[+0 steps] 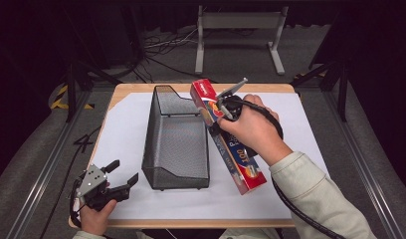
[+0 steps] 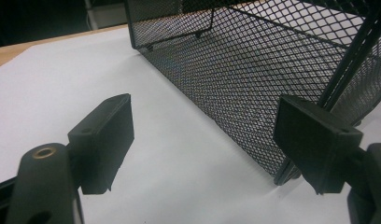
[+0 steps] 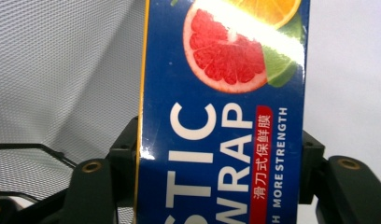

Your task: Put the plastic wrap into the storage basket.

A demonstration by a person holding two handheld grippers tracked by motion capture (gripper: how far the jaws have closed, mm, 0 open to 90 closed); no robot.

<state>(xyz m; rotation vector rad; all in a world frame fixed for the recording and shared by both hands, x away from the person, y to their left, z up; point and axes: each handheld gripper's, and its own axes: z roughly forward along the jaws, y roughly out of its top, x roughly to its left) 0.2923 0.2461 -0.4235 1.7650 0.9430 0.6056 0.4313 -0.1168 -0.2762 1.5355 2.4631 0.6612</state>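
The right gripper (image 1: 217, 119), held in the person's right hand (image 1: 253, 129), was clamped on a long blue and red plastic wrap box (image 1: 231, 149), w/ one black jaw pressed to each long side of it, as the right gripper view showed close up: box (image 3: 221, 116) printed w/ a cut grapefruit, an orange and white letters reading "WRAP". In the high view the box lay slanted, its far end at approx. 11 o'clock by the basket's far right corner, its near end at approx. 5 o'clock over the white sheet (image 1: 290, 124); whether it was touching the sheet, can't tell. Just beside the box at 9 o'clock stood a black wire mesh basket (image 1: 176, 144), open on top, near the table's middle. The left gripper (image 1: 120, 174) sat at approx. 8 o'clock from the basket, near the table's front left corner, in the person's left hand (image 1: 96, 216), jaws wide apart w/ nothing between them. The left gripper view looked past its jaws at the basket's mesh wall (image 2: 244, 79), near but not touching. Everything rested on a wooden table (image 1: 141, 89) covered by the white sheet.
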